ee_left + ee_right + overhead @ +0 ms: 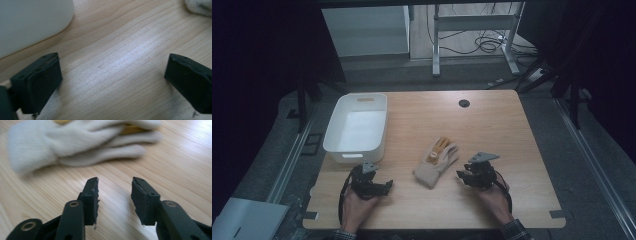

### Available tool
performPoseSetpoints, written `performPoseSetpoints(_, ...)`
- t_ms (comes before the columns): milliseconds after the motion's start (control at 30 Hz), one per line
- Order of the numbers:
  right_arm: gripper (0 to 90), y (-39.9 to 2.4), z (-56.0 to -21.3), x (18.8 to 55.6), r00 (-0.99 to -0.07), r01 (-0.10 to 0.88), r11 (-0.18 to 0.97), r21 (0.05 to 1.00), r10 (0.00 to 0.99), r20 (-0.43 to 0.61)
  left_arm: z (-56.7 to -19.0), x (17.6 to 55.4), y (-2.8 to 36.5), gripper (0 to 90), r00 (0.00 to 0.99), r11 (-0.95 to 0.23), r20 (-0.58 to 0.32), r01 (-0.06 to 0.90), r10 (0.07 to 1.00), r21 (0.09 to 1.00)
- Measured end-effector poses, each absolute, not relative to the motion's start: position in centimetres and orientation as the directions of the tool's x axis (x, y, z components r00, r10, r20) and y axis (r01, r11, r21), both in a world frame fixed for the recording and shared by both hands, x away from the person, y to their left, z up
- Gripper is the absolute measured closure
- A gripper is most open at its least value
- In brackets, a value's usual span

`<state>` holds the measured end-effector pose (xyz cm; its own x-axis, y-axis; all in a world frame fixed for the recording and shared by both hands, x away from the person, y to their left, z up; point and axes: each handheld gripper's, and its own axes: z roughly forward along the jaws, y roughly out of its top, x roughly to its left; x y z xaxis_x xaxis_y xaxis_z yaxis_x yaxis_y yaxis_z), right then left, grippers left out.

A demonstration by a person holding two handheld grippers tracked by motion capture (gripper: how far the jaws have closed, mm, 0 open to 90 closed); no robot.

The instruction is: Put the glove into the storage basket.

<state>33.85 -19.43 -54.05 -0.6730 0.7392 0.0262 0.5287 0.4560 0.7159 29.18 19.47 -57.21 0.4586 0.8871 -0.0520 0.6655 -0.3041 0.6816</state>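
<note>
Cream knitted glove (436,161) lies just right of the white bin (357,127), between left gripper (382,186) and right gripper (460,176). Left gripper view: jaws wide apart, empty. Right gripper view: jaws partly parted over bare wood, glove (75,142) just beyond.

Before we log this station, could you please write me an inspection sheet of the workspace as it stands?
Surface: wooden table, with a dark round hole near the far edge.
Job's things: knit glove lying flat between the hands; white bin at far left, nothing seen inside.
Clutter: nothing seen.
Grippers: left claw open over bare wood; right claw open, short of the glove, nothing between its jaws.
Cables: a black cable loops beside the left hand.
Surroundings: dark room, grey table legs and floor cables beyond.
</note>
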Motion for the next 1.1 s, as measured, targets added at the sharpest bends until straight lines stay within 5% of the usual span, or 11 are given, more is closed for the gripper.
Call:
performPoseSetpoints(533,37.3,-25.4,-54.4,34.4,-0.54,0.589,0.386,0.71,0.841,-0.01,-54.9,29.5,16.1,2.2,0.588,-0.371,-0.102,0.626,0.803,0.686)
performPoseSetpoints(1100,16.1,-26.6,-55.1,34.7,-0.506,0.574,0.378,0.726,0.861,-0.048,-52.1,32.2,10.6,0.0,0.695,-0.454,-0.105,0.569,0.712,0.686)
